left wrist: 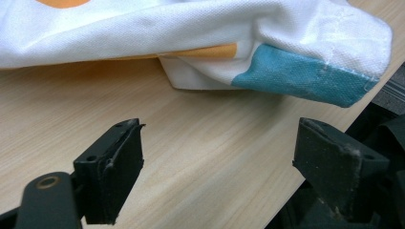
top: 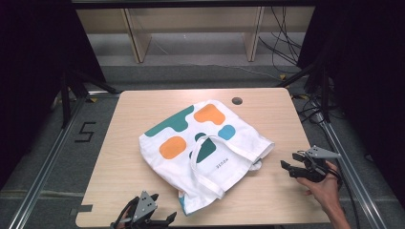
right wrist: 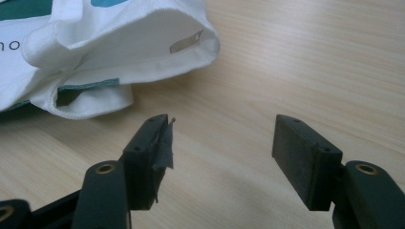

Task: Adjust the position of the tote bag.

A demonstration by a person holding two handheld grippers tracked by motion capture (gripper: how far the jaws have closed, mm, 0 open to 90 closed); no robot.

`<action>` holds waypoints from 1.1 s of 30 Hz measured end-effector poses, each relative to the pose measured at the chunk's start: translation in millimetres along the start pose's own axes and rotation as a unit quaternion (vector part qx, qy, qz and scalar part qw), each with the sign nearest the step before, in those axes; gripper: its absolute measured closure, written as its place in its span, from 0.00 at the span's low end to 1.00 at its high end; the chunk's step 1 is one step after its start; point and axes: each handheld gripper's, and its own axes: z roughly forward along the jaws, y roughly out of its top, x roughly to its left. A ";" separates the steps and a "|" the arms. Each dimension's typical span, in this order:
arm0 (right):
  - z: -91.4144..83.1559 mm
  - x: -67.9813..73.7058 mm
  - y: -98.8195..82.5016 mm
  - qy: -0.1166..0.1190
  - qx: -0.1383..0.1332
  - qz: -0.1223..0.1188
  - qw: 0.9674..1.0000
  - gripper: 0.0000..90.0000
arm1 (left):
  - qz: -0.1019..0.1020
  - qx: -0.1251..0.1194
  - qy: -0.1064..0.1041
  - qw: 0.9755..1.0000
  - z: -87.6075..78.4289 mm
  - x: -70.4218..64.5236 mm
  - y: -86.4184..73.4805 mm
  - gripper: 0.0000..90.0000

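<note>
We see a white tote bag (top: 205, 148) lying flat and rumpled near the middle of the wooden table (top: 119, 157); it is printed with green, orange and blue blobs, its handle (top: 210, 162) looped across its top side, a blue-edged corner (left wrist: 305, 76) reaching toward the near edge. At the left, our left gripper (top: 157, 224) sits at the table's near edge, jaws apart and empty, just short of that corner; bare wood lies between. At the right, our right gripper (top: 286, 167) rests near the bag's open mouth (right wrist: 157, 52), jaws apart, nothing between them; a round hole (top: 237, 101) marks the table's far side.
</note>
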 end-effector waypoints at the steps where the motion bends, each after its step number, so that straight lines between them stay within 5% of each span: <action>1: 0.2 0.0 0.3 0.000 0.000 0.000 1.000 0.43 | -0.003 0.000 -0.002 1.000 -0.1 -0.2 -0.1 0.18; 25: 9.3 0.2 11.9 0.005 -0.003 -0.006 1.000 0.44 | 0.000 0.004 0.002 1.000 -0.7 -0.4 0.0 0.18; 26: 9.8 -1.0 12.6 -0.005 -0.006 -0.019 1.000 0.44 | 0.000 0.004 0.002 1.000 -0.6 -0.4 0.0 0.18; 27: 9.4 2.9 13.2 0.002 0.001 0.003 1.000 0.44 | 0.000 0.005 0.002 1.000 -0.5 -0.5 -0.1 0.18; 28: 10.2 -0.1 14.4 -0.003 -0.006 -0.017 1.000 0.44 | 0.000 0.005 0.002 1.000 -0.5 -0.5 -0.1 0.18; 29: 10.2 4.0 15.0 0.003 0.000 0.007 1.000 0.44 | 0.000 0.004 0.002 1.000 -0.5 -0.6 0.0 0.18; 33: 14.7 2.8 18.3 0.010 -0.006 -0.026 1.000 0.44 | -0.004 0.004 -0.004 1.000 2.0 -2.3 0.3 0.18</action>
